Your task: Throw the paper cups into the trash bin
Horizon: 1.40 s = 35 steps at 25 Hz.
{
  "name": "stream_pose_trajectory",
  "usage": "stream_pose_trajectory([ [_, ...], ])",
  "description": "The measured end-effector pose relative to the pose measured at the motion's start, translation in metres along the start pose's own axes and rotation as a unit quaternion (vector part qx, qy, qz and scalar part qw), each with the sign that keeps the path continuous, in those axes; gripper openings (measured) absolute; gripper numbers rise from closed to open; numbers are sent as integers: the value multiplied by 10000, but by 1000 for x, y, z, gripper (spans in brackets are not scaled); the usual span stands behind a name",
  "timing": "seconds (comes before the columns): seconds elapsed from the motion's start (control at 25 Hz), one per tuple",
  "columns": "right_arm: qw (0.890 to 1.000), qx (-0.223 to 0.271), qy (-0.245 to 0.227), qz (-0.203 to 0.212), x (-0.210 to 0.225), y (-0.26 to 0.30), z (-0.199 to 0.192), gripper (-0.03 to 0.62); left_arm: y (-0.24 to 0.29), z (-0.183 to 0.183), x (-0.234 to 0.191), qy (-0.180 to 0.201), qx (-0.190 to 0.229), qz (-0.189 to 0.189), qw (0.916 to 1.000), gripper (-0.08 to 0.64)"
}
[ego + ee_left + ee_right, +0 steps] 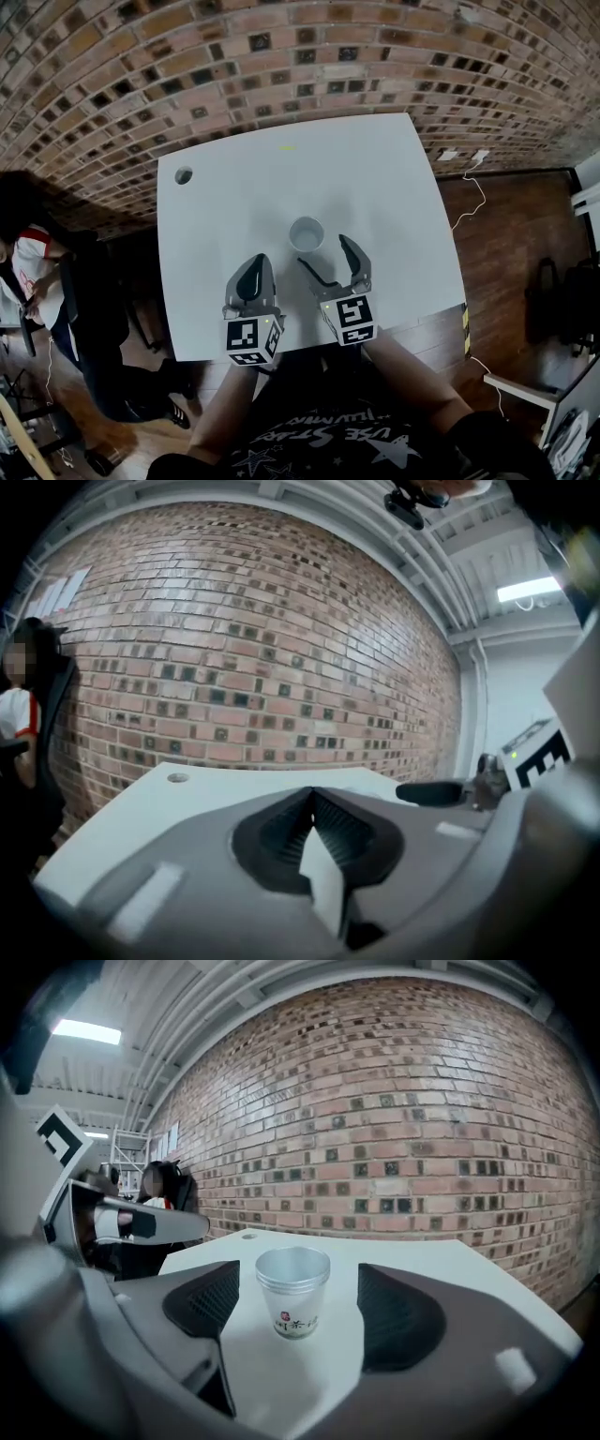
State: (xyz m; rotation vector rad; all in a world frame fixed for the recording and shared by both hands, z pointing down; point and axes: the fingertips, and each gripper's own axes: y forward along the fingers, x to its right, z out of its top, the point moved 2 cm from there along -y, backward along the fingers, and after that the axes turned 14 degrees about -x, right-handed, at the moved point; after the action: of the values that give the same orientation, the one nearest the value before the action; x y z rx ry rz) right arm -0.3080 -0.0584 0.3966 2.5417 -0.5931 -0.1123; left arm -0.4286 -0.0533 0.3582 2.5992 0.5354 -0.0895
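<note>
One white paper cup [307, 233] stands upright near the middle of the white table [225, 216]. In the right gripper view the cup [292, 1290] shows small red and dark print on its side. My right gripper [326, 258] is open just short of the cup, its jaws pointing at it from the near side, pads apart from it. My right gripper [298, 1277] has the cup centred in the gap ahead. My left gripper [255, 274] hovers over the table's near part, left of the cup, shut and empty. In its own view my left gripper [312, 795] has its tips meeting. No trash bin shows.
A round cable hole [183, 175] sits at the table's far left corner. A brick wall [300, 56] runs behind the table. A person [28, 272] sits at the left beside it. Cables [473, 202] and furniture legs [525, 389] lie on the wooden floor at the right.
</note>
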Motion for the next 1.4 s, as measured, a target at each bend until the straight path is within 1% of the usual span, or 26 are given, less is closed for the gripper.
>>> stream_pose_trajectory([
  [0.08, 9999, -118, -3, 41, -3, 8, -7, 401, 4, -1, -4, -21, -37, 11, 10000, 5],
  [0.24, 9999, -146, -21, 57, -7, 22, -7, 436, 12, -5, -13, -91, -135, 89, 9998, 5],
  [0.4, 9997, -246, 31, 61, -5, 40, -12, 453, 19, -8, -18, -135, -194, 127, 9996, 5],
  [0.6, 9994, -320, -69, 129, -6, 60, -13, 471, 24, -9, -22, -195, -205, 151, 9995, 5],
  [0.88, 9998, -92, 2, 175, -5, 77, 2, 502, 25, -6, -30, -266, -185, 224, 9992, 6],
  [1.08, 9996, -71, -51, 275, -8, 86, 8, 502, 25, -5, -33, -280, -164, 226, 9992, 5],
  [1.32, 9994, -58, 90, 327, -6, 88, 7, 495, 24, -6, -36, -287, -181, 235, 9991, 5],
  [1.4, 9994, -40, 107, 314, -4, 88, 4, 472, 23, -7, -36, -289, -188, 240, 9991, 5],
])
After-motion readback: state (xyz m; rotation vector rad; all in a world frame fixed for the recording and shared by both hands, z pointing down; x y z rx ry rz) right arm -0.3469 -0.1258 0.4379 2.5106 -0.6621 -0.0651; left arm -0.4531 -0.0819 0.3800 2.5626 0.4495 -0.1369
